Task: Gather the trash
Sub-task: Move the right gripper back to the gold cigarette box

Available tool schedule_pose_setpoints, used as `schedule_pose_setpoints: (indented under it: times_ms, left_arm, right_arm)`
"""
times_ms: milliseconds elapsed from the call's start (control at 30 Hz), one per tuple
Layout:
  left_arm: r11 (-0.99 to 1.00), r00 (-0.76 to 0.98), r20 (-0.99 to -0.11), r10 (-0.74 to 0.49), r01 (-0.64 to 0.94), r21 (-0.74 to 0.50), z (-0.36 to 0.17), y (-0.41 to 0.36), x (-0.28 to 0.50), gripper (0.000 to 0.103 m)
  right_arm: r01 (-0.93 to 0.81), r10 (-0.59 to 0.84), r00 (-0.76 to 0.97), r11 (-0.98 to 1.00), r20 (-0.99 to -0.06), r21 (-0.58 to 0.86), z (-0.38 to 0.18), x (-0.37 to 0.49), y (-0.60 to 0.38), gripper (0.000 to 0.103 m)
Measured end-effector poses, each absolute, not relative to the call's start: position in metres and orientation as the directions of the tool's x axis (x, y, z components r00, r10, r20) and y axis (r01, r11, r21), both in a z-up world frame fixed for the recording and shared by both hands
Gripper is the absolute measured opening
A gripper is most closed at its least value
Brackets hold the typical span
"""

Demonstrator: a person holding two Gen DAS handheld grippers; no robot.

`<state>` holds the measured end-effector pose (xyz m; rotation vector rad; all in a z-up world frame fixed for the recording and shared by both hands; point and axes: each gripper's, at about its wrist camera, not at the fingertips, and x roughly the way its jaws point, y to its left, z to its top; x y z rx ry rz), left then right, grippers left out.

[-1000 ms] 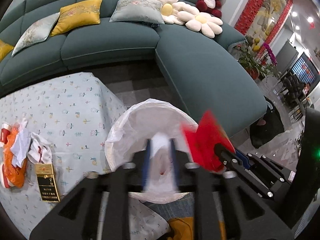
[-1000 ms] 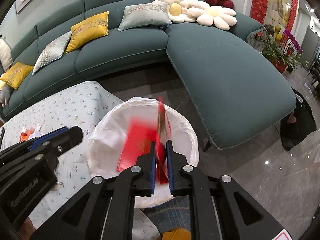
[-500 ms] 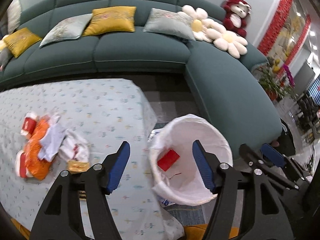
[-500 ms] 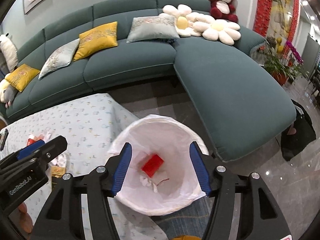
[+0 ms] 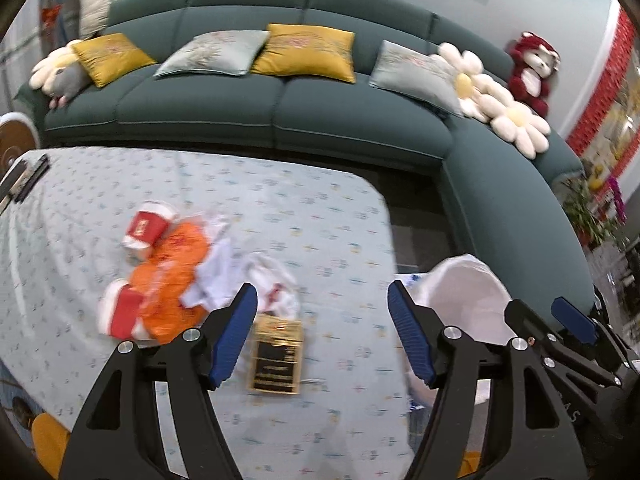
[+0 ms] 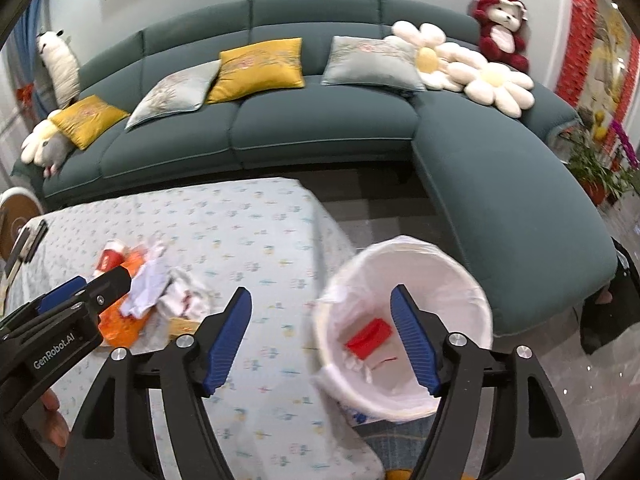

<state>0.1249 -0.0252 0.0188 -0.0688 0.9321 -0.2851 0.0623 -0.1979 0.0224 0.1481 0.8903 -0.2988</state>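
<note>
A pile of trash lies on the table: an orange wrapper (image 5: 176,272), red and white cups (image 5: 146,226), crumpled white paper (image 5: 224,276) and a gold and black box (image 5: 278,356). My left gripper (image 5: 320,328) is open and empty above the table, just right of the pile. My right gripper (image 6: 320,328) is open and empty, above the table edge and the white-lined bin (image 6: 404,332). A red packet (image 6: 368,338) and white scraps lie inside the bin. The pile also shows in the right wrist view (image 6: 140,300).
The table wears a pale patterned cloth (image 5: 280,216). A teal corner sofa (image 6: 320,128) with cushions and plush toys wraps behind and to the right. The bin stands on the floor at the table's right end. A dark remote (image 5: 30,178) lies at the table's far left.
Both grippers opened and dropped the red packet and white paper into the bin, then swung left. The left gripper is now over the table near the pile.
</note>
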Motion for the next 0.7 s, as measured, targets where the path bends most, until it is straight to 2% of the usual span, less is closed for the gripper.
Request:
schedule_pose_setpoints:
  times_ms: [67,367,700]
  left_arm:
    - [0.967,0.565,-0.786,-0.251,0.185,-0.176,0.017,-0.011,0.125,0.074]
    - [0.989,0.553,-0.821,-0.145,0.048,-0.143,-0.009,0.069,0.129,0.077]
    - [0.995,0.524,-0.85,-0.063,-0.028,-0.091,-0.045,0.136,0.131,0.086]
  right_arm:
    - [0.3,-0.186,0.588,0.954,-0.787,-0.001,0.021,0.065,-0.185,0.071]
    - [0.227,-0.132,0.542,0.974,-0.83,-0.007,-0.006,0.076,-0.129,0.074]
    - [0.182,-0.082,0.482,0.983,-0.872,0.009,-0.043,0.092,-0.084,0.074]
